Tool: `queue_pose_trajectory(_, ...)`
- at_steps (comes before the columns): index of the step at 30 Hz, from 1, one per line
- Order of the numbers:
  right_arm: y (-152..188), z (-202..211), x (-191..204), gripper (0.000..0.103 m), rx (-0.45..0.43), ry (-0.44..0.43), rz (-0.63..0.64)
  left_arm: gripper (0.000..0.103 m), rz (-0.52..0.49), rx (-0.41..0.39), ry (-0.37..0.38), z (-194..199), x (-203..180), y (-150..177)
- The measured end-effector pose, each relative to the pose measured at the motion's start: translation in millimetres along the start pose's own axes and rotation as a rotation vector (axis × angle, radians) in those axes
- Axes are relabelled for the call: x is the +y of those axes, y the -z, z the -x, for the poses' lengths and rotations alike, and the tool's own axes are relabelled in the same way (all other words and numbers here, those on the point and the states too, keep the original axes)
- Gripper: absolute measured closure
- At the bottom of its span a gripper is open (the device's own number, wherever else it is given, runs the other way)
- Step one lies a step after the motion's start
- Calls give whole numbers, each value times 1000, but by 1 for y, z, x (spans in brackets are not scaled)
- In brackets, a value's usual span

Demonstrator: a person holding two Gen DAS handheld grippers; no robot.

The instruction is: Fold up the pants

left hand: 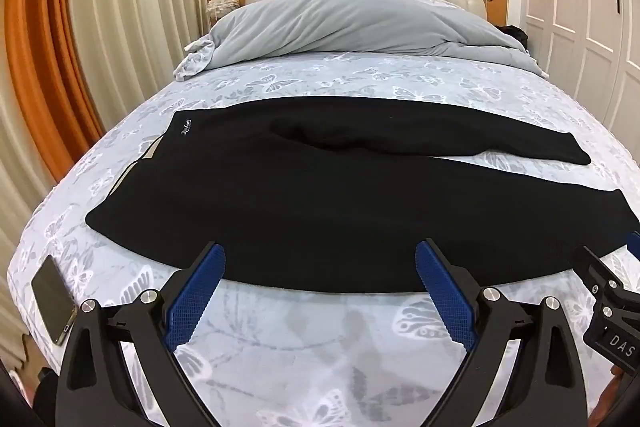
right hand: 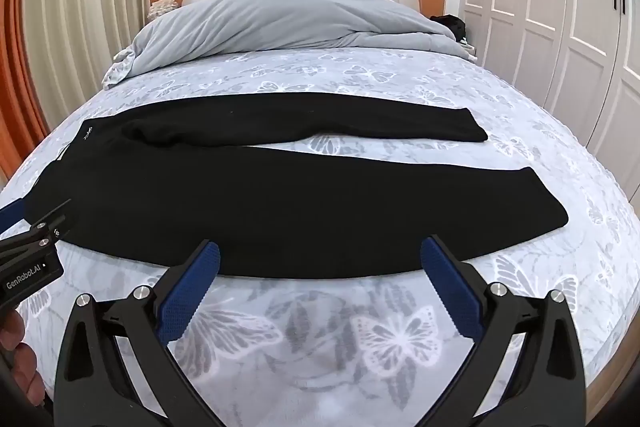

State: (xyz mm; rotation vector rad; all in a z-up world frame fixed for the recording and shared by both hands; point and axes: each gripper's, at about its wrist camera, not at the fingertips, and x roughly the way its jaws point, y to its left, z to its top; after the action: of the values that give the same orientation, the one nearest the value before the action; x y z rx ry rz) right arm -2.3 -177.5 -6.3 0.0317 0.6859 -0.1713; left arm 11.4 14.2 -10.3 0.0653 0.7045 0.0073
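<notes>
Black pants point(left hand: 320, 195) lie flat across the bed point(left hand: 304, 343), waistband at 9 o'clock. Left gripper point(left hand: 320, 259) and right gripper point(right hand: 320, 255) hover at the near edge, both released, grasping nothing

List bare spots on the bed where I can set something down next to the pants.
Free: the butterfly-print bedsheet strip between the black pants and the near edge; the band between the pants and the grey duvet; the wedge between the two legs. Crowded: the near left corner, where a dark smartphone lies.
</notes>
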Motion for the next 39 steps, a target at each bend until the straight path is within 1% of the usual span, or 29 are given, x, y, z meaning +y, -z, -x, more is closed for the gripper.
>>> queue_pose_trajectory(39,0,0,-2,5,-4,-2,-11,9,-13,-3,-3,0,4,0)
